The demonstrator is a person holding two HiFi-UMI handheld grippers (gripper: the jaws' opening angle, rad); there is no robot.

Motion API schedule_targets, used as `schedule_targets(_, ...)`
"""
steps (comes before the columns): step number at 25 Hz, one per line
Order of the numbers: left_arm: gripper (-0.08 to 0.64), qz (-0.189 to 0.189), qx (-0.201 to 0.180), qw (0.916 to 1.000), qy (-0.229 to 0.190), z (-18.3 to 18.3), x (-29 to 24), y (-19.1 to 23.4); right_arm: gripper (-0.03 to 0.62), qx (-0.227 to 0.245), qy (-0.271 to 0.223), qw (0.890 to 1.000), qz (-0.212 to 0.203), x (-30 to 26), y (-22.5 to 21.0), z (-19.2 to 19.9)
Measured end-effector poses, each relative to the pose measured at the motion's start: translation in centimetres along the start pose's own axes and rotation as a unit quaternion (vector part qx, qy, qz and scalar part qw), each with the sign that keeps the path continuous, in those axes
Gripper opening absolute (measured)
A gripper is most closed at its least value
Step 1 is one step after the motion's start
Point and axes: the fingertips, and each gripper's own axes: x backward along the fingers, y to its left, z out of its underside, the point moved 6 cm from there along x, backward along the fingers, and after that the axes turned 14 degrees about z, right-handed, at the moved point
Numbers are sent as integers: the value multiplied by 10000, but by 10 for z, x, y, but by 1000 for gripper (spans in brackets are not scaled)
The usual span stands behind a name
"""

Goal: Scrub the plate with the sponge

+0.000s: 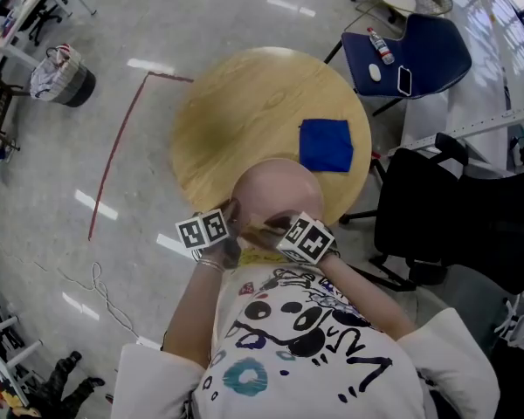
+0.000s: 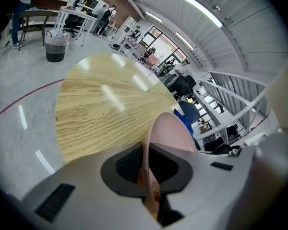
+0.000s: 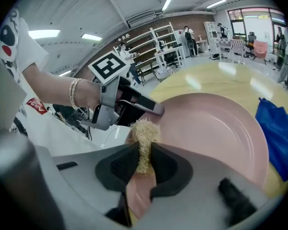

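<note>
There is one plate [image 1: 279, 186], one sponge [image 3: 144, 137], one table [image 1: 231, 116], one cloth [image 1: 326, 144] and two grippers.

The plate is pink and round. It is held up over the near edge of the round wooden table, just in front of the person. The left gripper [image 2: 146, 166] has the plate's rim between its jaws and pinches it at the plate's near left side. In the left gripper view the plate stands on its edge, thin like a line, and reaches away from the jaws. The plate is tilted, not flat. Its hollow inside face is turned toward the right gripper [image 3: 144, 166].

The sponge is pale yellow and fuzzy. The right gripper's jaws pinch it from both sides. The sponge is longer than it is wide. Its long way runs the same way as the jaws. Its fuzzy end sticks out past them and points at the plate. That end is at the near left part of the plate's inside face, just beside the spot where the left gripper holds the rim. It looks to be touching the plate there.

The cloth is blue. It lies flat on the right side of the table, near the plate's far right edge.

The two grippers are close together at the plate's near side.
</note>
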Motion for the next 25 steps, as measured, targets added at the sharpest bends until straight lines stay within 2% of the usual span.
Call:
schedule_targets(7, 34, 193, 121, 9997, 4, 6, 9, 6, 80, -45, -57, 9994, 339, -11, -19, -24)
schedule_targets(15, 34, 182, -16, 9998, 90, 2, 7, 4, 78, -7, -69, 9982, 590, -16, -48, -44)
schedule_targets(20, 34, 174, -5, 9998, 42, 5, 2, 3, 71, 222, -56, 9972, 714, -18, -65, -51)
schedule_targets(25, 34, 73, -43, 10000, 5, 8, -4, -2, 58, 157, -172, 9961, 854, -17, -85, -52)
